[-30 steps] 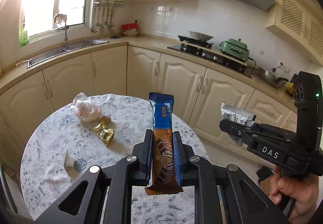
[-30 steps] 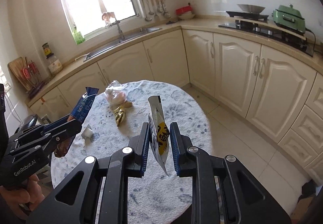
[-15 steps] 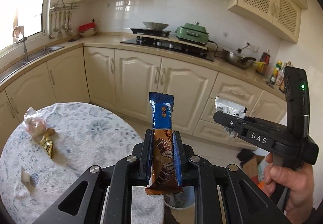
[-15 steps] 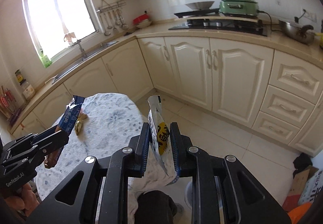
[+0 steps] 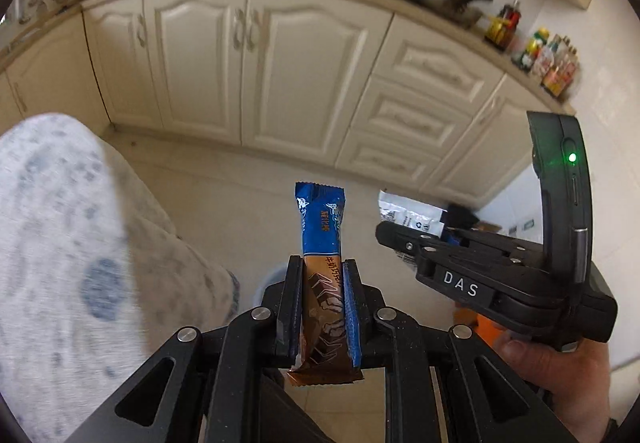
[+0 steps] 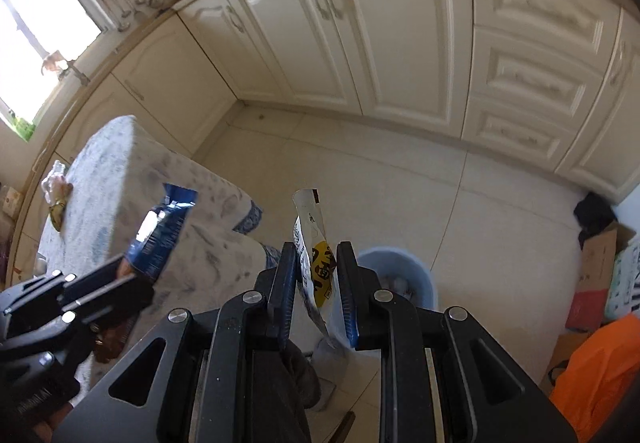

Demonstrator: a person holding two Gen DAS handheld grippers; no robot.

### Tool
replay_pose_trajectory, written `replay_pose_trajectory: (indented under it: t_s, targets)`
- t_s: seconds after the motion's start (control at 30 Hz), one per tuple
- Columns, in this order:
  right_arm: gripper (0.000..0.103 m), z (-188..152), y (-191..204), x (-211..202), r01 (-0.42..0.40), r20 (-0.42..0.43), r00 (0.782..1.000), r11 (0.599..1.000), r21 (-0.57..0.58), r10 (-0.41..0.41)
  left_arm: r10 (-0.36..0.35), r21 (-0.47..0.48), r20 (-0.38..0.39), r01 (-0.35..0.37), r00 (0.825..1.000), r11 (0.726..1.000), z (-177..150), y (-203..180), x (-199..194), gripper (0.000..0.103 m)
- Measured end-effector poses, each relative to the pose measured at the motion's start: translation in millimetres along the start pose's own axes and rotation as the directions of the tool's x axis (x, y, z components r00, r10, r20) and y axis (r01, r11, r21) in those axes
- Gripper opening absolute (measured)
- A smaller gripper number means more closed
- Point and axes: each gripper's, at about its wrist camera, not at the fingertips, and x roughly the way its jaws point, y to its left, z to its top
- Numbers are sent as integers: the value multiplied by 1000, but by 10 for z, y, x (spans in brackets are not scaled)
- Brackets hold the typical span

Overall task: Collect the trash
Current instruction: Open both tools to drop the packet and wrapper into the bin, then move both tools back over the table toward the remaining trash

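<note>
Holding blue-brown snack wrapper (image 5: 323, 285) pinched in my left claw (image 5: 322, 307), light, limp, slick, gripped low; tablecloth-draped counter (image 5: 60, 243) edge hard left, floor open ahead | right view: right claw (image 6: 316, 283) clamps white-yellow pouch (image 6: 314, 255), floppy film; blue bin (image 6: 416, 279) just beyond, right of tips; clear drop, I judge.

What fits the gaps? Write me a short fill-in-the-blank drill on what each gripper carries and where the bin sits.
1. The left gripper is shut on a blue and ____ snack bar wrapper.
2. The right gripper is shut on a white and ____ packet.
3. The light blue trash bin stands on the ____ beside the table.

Missing words: brown; yellow; floor
</note>
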Motion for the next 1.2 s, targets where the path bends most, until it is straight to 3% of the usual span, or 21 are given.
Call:
replay_pose_trajectory:
  t_s: [0.3, 0.37, 0.4, 0.43, 0.47, 0.5, 0.53, 0.6, 0.7, 0.97, 1.07, 1.2]
  targets:
    - [24, -47, -491, 507, 41, -116, 993, 994, 103, -29, -8, -3, -188, 8, 982, 1000, 322, -20, 952, 17]
    - [34, -70, -610, 570, 52, -132, 991, 990, 127, -35, 10, 5, -208, -10, 978, 1000, 384, -17, 1047, 24]
    - [39, -84, -653, 581, 58, -135, 990, 989, 137, -40, 16, 7, -211, -14, 977, 1000, 397, -23, 1066, 36]
    - [52, -85, -680, 582, 67, -134, 990, 987, 145, -47, 22, 7, -209, -21, 978, 1000, 413, -30, 1086, 56]
    - [61, -91, -702, 584, 75, -134, 990, 985, 153, -54, 31, 8, -201, -30, 979, 1000, 434, -38, 1076, 67]
    - [74, -104, -726, 573, 82, -133, 989, 984, 161, -61, 50, 10, -186, -49, 981, 999, 414, -43, 1054, 85]
    - [86, -117, -748, 558, 86, -131, 989, 982, 169, -64, 69, 11, -168, -68, 983, 998, 402, -50, 1016, 96]
    - [100, -134, -757, 538, 94, -128, 989, 979, 181, -71, 112, 17, -150, -111, 982, 994, 416, -66, 954, 102]
    - [103, -149, -773, 495, 102, -128, 989, 974, 203, -77, 176, 40, -126, -172, 976, 984, 445, -130, 809, 102]
    - [103, -2, -497, 158, 71, -47, 997, 980, 186, -63, 187, 50, 41, -189, 981, 981, 325, -199, -12, 102]
    - [103, 88, -280, -10, 54, -2, 999, 985, 163, -54, 198, 48, 116, -205, 973, 978, 220, -186, -382, 102]
    - [103, 203, 111, -231, 17, 52, 998, 996, 92, -22, 222, 17, 219, -231, 950, 973, -38, -8, -993, 102]
